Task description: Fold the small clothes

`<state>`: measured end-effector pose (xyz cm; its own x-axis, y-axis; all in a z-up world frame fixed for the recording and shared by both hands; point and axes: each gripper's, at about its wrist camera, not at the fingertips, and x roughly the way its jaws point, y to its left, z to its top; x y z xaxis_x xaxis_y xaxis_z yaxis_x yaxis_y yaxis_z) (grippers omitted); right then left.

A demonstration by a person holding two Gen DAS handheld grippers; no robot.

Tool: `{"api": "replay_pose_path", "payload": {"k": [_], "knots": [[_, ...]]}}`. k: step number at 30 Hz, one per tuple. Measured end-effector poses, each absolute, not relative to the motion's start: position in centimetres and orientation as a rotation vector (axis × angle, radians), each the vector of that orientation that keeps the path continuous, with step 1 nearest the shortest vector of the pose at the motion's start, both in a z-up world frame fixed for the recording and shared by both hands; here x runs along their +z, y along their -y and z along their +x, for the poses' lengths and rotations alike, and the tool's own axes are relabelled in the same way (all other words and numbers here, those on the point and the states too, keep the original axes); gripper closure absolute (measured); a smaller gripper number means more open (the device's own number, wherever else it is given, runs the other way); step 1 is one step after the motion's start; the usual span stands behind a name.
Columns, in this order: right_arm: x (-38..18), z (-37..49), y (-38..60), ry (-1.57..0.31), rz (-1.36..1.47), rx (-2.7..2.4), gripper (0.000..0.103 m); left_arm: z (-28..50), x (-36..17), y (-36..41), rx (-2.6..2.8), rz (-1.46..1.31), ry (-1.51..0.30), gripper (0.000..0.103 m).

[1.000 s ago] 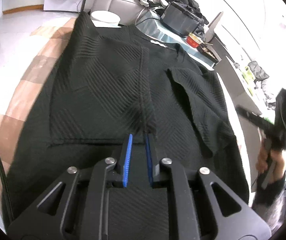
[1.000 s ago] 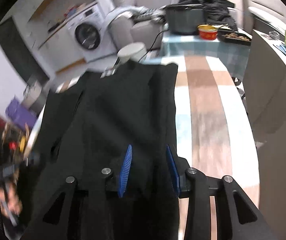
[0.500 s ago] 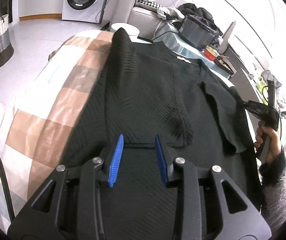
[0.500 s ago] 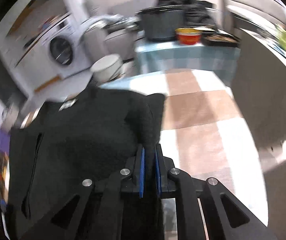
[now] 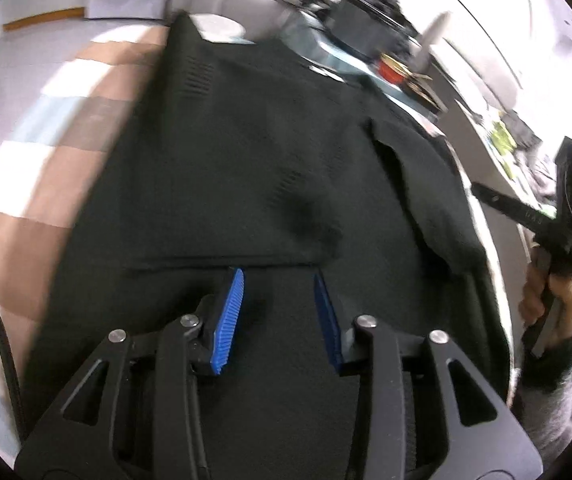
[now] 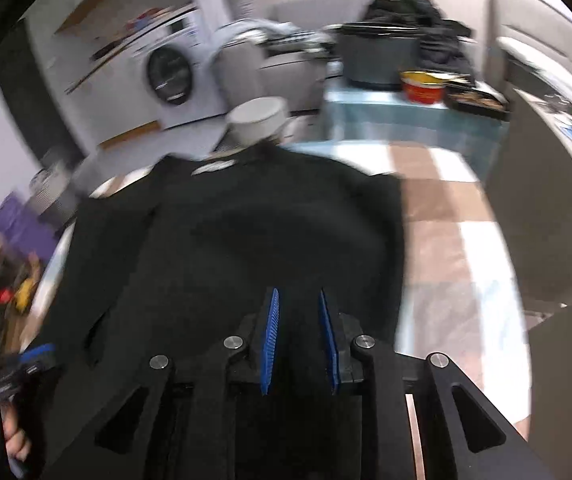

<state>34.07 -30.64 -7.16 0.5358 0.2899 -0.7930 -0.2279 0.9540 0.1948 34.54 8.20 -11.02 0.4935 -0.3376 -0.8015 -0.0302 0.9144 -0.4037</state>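
A black knitted garment lies spread on the table with its left part folded over, the fold's hem running just beyond my left gripper. That gripper's jaws are opening over the cloth, blue pads apart and nothing pinched. In the right wrist view the garment fills the middle. My right gripper hovers over its near part, jaws opening, with dark cloth below the gap and none pressed. A hand holds the right gripper at the garment's right edge.
A checked tablecloth shows to the right of the garment. A white round container stands at the table's far end. Behind are a washing machine, a dark pot and a red bowl. A grey cabinet stands close on the right.
My left gripper's jaws have gone from nearly shut to well apart. My right gripper shut on the garment's right edge half a second ago and has since parted, now further over the cloth.
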Motion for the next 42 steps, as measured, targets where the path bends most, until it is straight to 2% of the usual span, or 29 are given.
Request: {"api": "replay_pose_path", "payload": {"k": [5,9,16,17,19,24,26,28,29,36,38,41,42], "knots": [[-8.4,29.3,26.9,-0.976,-0.087,0.438,0.067,36.4,-12.8,-7.2,-0.254,-0.559,-1.091,0.063],[-9.3,27.2,25.9,-0.997,-0.138,0.454,0.067,37.9,-13.3,-7.3,-0.238,-0.689,-1.095,0.056],[-10.0,25.5,26.8,-1.010,-0.162,0.472,0.067,39.6,-13.8,-7.3,-0.184,-0.813,-1.083,0.055],[-10.0,25.2,26.9,-1.010,-0.174,0.480,0.067,39.7,-13.8,-7.2,-0.171,-0.807,-1.083,0.057],[-10.2,24.7,26.7,-1.006,-0.210,0.502,0.065,39.9,-14.0,-7.0,-0.139,-0.777,-1.088,0.081],[-11.3,24.6,24.7,-0.978,-0.355,0.481,0.064,39.6,-14.4,-7.2,-0.135,-0.759,-1.068,0.090],[-11.5,24.7,24.0,-0.948,-0.396,0.466,0.064,39.2,-14.3,-7.4,-0.140,-0.744,-1.069,0.090],[-11.6,24.8,23.2,-0.940,-0.415,0.484,0.080,38.8,-14.3,-7.5,-0.147,-0.732,-1.073,0.090],[-11.6,24.8,23.0,-0.937,-0.420,0.491,0.095,38.2,-14.4,-7.7,-0.151,-0.730,-1.074,0.090],[-11.0,26.1,22.9,-0.954,-0.346,0.496,0.095,36.1,-14.5,-8.6,-0.179,-0.730,-1.093,0.089],[-11.4,25.7,22.8,-0.986,-0.360,0.515,0.094,36.1,-14.3,-8.8,-0.183,-0.749,-1.108,0.083],[-10.7,25.0,23.4,-1.008,-0.300,0.559,0.086,35.3,-13.6,-8.9,-0.178,-0.716,-1.112,0.073],[-10.2,24.9,24.0,-1.001,-0.260,0.576,0.084,34.9,-13.2,-8.9,-0.173,-0.697,-1.105,0.067]]}}
